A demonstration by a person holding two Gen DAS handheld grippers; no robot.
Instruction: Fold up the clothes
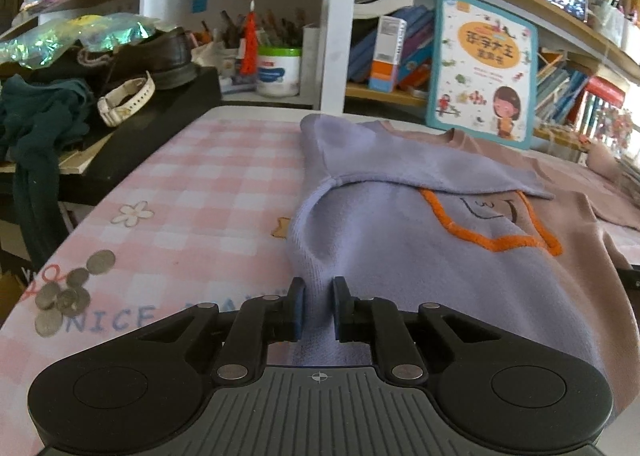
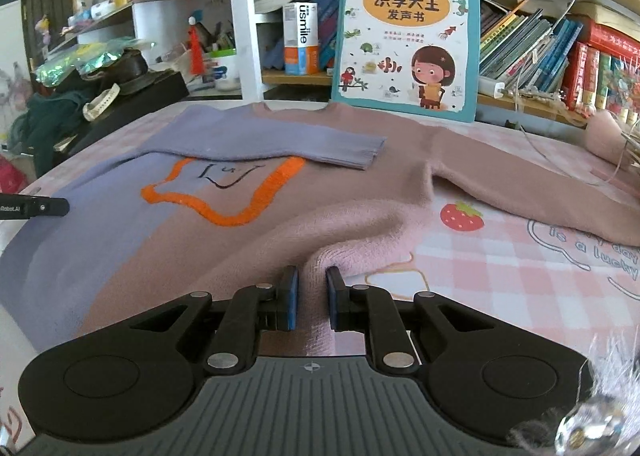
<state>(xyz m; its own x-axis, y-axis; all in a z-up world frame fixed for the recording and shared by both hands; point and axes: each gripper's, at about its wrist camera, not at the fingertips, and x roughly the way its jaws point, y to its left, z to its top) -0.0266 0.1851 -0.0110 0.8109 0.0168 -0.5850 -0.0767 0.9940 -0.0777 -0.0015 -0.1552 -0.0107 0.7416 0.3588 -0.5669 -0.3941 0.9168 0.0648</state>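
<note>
Tongs [image 1: 318, 306] pinched on lilac sweater [image 1: 400, 256] hem at six o'clock; coins [image 1: 66, 294] at eight o'clock on checked worktop [image 1: 192, 191].

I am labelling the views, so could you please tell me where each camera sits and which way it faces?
Left wrist: on the left hand-held gripper, facing the bookshelf over the sweater's lilac side; only its fingers show.
Right wrist: on the right hand-held gripper, facing the same way over the pink side.
Shared: sweater, picture book.

Fuzzy knit sweater [image 2: 248, 240], glossy book [image 2: 408, 39], smooth tablecloth [image 1: 192, 191]
</note>
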